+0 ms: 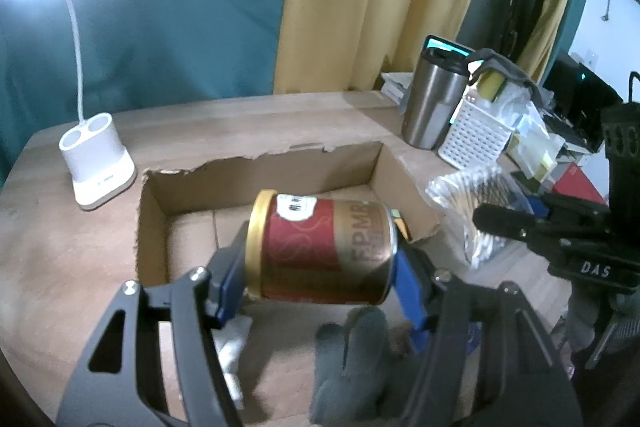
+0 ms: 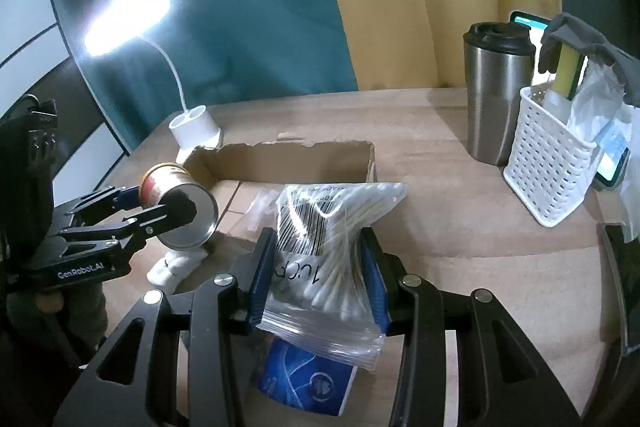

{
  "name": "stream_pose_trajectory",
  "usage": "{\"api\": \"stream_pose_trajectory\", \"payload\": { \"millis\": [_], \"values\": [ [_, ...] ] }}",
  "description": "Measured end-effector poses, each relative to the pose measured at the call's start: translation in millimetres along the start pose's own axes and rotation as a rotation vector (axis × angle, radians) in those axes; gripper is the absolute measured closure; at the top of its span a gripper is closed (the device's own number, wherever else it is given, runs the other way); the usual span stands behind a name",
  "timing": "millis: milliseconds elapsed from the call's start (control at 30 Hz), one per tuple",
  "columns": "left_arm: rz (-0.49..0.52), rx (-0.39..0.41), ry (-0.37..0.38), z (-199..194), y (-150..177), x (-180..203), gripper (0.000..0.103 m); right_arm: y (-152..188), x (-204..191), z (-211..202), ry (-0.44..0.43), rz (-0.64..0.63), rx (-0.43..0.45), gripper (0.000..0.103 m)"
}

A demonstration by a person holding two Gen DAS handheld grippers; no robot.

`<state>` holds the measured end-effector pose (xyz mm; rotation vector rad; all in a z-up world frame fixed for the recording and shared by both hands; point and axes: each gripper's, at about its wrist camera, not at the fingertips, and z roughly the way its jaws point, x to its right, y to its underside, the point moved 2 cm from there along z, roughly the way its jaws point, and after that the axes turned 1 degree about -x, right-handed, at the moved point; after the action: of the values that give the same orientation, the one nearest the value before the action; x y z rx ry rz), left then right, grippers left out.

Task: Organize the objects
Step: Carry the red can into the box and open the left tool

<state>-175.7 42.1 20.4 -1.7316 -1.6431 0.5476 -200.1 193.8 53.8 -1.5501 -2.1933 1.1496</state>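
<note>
Above cardboard box [image 1: 156, 203], can [image 1: 320, 251] seemingly between left claw [image 1: 320, 291] pads.

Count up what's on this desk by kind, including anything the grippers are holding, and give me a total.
Cans: 1, red can in the left gripper
Cotton swab bags: 1 in the right gripper
Cardboard boxes: 1
Desk lamps: 1
Steel tumblers: 1
White baskets: 1
Blue packets: 1
Total: 7
</note>
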Motion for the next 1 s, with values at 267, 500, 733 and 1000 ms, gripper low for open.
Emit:
{"api": "stream_pose_trajectory", "payload": {
  "millis": [267,500,733,1000],
  "values": [
    [0.004,-0.020,0.017,24.9,-10.5,13.1,0.039,-4.4,15.3,3.2,0.000,0.019,0.012,0.059],
    [0.009,-0.035,0.018,48.2,-23.5,23.5,0.039,-8.2,31.2,4.3,0.005,0.040,0.029,0.059],
    [-0.003,-0.054,0.027,72.5,-37.8,31.4,0.039,-12.1,42.1,8.8,-0.002,0.051,0.046,0.059],
    [-0.021,-0.087,0.020,97.1,-46.6,38.2,0.039,-15.8,55.5,13.1,-0.011,0.076,0.056,0.059]
  ]
}}
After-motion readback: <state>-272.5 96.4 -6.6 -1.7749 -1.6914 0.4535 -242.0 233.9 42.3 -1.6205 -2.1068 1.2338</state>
